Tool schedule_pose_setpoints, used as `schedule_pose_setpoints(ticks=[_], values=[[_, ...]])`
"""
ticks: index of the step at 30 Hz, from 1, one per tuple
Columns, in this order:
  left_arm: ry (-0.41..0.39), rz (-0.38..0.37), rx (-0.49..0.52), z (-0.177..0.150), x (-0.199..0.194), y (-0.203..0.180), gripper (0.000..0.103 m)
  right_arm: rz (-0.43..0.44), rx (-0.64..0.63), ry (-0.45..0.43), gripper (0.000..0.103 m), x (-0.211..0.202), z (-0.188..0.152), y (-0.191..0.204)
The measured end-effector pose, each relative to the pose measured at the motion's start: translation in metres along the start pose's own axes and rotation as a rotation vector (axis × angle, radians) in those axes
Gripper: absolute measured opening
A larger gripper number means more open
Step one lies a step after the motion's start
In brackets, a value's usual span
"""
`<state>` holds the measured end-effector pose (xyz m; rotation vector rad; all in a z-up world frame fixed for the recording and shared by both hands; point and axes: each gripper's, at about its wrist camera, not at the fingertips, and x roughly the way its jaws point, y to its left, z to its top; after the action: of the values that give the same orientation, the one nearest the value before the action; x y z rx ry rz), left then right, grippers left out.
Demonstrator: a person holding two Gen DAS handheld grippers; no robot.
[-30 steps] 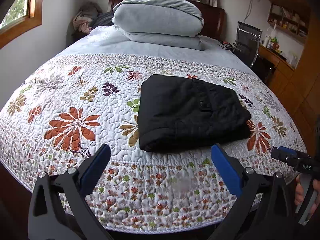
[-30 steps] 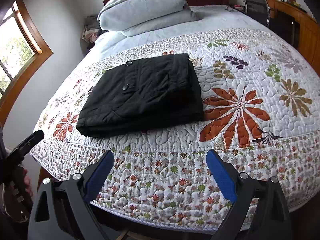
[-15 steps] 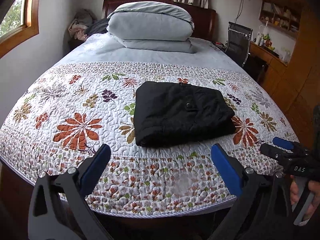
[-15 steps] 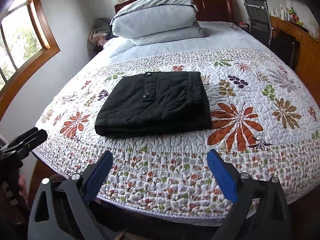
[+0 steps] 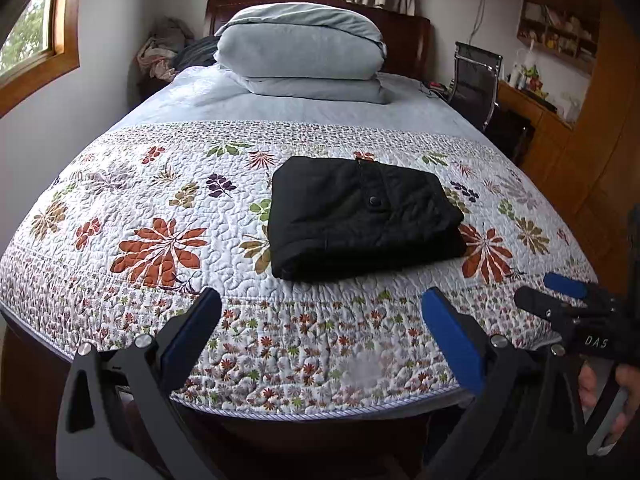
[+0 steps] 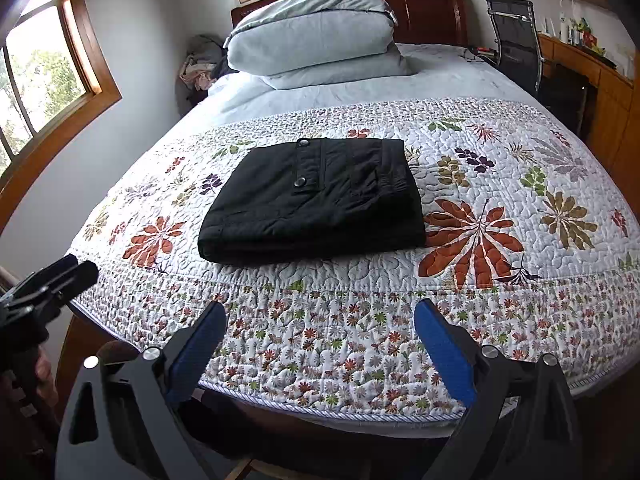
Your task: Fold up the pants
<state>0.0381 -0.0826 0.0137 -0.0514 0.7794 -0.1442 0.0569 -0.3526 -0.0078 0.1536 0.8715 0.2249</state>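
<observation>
While both tools hang off the foot of the bed, the black pants (image 5: 362, 216) lie as a compact folded bundle on the floral quilt (image 5: 160, 240), near its front border and a little right of the middle, a snap button showing on the top layer. The left gripper (image 5: 320, 332) has its blue pads spread wide with nothing between them; the right gripper (image 6: 320, 338) is likewise wide apart and empty. In the left view the right tool also shows at the far right edge, held in a hand (image 5: 612, 396).

To my eye the folding itself looks done, and what remains is backing away cleanly. The sensible way is to keep both tools clear of the quilt edge, so no finger snags the fabric and drags the bundle. If a last tidy were wanted, the near edge looks thick and slightly rounded, so a light press from above would suit better than a pinch, which could pull the layers askew.

As for containers, none is near the pants. A wall shelf (image 5: 560, 32) at the far right holds small items too blurred to name, and two grey pillows (image 5: 300, 52) are stacked at the wooden headboard (image 5: 408, 40).
</observation>
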Motion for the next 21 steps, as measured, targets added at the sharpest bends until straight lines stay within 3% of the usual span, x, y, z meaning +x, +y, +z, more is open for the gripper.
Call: schedule_pose_setpoints(ticks=[14,21], values=[[-0.012,-0.013,0.036,-0.002,-0.009,-0.01,0.1,-0.037,-0.019,-0.039,0.096,-0.022,0.003,0.004],[-0.009,-0.016,-0.005,-0.002,-0.008,-0.004,0.1,-0.032,-0.039,-0.045,0.096,-0.025,0.004,0.007]])
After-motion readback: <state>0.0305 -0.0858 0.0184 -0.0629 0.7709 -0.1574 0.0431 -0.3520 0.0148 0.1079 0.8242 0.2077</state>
